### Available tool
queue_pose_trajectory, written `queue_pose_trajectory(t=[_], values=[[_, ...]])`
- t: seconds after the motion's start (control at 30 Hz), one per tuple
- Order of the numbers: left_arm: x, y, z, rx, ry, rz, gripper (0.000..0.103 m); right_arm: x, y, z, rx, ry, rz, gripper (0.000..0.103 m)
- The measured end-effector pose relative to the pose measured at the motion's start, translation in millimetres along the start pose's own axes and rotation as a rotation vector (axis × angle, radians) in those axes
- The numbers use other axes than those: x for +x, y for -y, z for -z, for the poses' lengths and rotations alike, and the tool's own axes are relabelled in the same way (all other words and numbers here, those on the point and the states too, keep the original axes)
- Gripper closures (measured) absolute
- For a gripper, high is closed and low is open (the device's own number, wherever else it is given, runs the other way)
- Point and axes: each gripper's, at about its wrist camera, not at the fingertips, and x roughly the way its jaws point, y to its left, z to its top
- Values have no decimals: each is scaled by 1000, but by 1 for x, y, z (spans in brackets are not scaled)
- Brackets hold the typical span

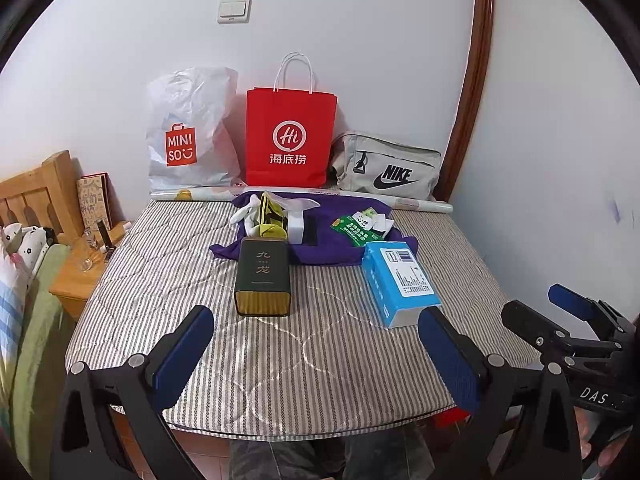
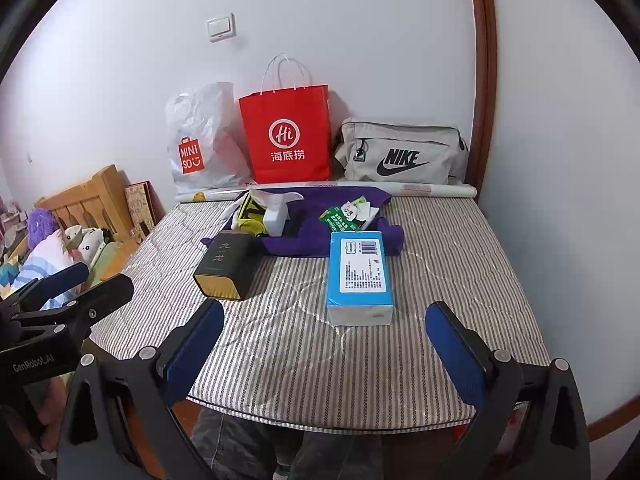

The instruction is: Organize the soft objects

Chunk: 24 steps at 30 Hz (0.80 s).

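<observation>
Bedroom corner, plain white walls.
White double light switch high on wall; curved dark wooden door frame right; pine slatted headboard and pine nightstand left.

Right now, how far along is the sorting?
Nothing looks done. The tissue pack, dark box and the small items on the purple cloth lie loose on the mattress. Left gripper and right gripper are open, holding nothing. All the sorting is left.

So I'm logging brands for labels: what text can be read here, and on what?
"MINISO": white plastic bag
"Hi 海底捞": red paper bag
"NIKE": grey pouch
"九龙": dark tin
"DAS": right gripper
"GenRobot.AI": left gripper
Blue tissue pack and green packet: print too small.
</observation>
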Motion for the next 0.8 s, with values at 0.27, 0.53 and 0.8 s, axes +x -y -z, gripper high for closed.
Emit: queue_pose_trajectory(t=[0.27,0.53,0.8], values=[[0,-1,0,0,-1,-1,0,-1,-1,0,-3,4,3,3],[1,-1,1,-1,-1,-2,0,-1,0,1,-6,3,8,3],[1,0,2,-2,-1,1,0,-2,1,2,-6,3,9,3]])
